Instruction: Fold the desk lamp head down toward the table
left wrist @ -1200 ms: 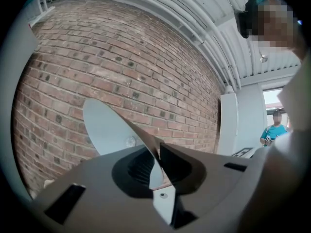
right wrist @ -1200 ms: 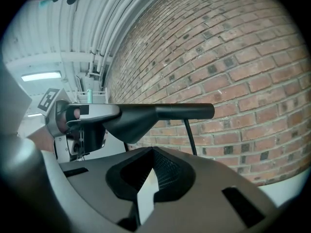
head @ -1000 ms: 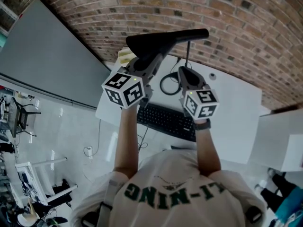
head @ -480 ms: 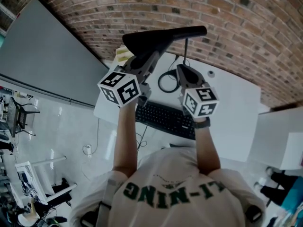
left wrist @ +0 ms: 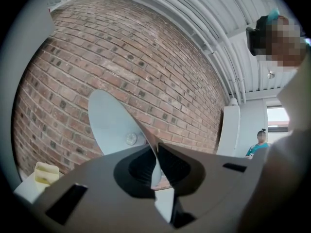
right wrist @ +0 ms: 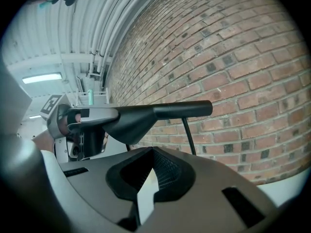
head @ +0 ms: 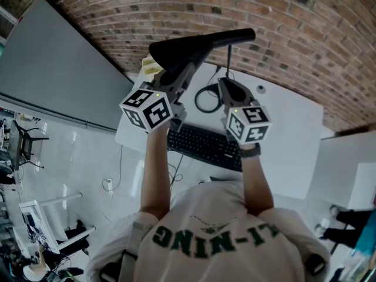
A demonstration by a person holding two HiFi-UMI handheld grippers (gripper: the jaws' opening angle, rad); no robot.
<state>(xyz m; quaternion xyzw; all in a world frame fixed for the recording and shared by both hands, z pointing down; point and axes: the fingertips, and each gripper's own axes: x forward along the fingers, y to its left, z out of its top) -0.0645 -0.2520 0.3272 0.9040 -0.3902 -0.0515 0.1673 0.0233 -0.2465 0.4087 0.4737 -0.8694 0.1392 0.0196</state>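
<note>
The black desk lamp head [head: 211,40] lies level above the white table [head: 288,134], on a thin black stem [right wrist: 188,135]. My left gripper [head: 173,70] holds the wide end of the head. In the left gripper view the head's pale underside [left wrist: 114,123] fills the middle, and its thin rim runs between the jaws of that gripper [left wrist: 156,147]. These jaws have just been closing and now press on the rim. My right gripper [head: 225,86] hangs shut and empty just under the head [right wrist: 160,113], to the right of the left one, its tips [right wrist: 151,152] meeting.
A black keyboard [head: 202,145] and a coiled black cable [head: 207,101] lie on the table below the grippers. A pale yellow object [head: 150,68] sits at the table's far left corner. A brick wall [head: 294,22] stands close behind the lamp. A person is seen far right in the left gripper view.
The left gripper has rolled a little while gripping the lamp head. Both hands stay in place, and the lamp head remains level.
</note>
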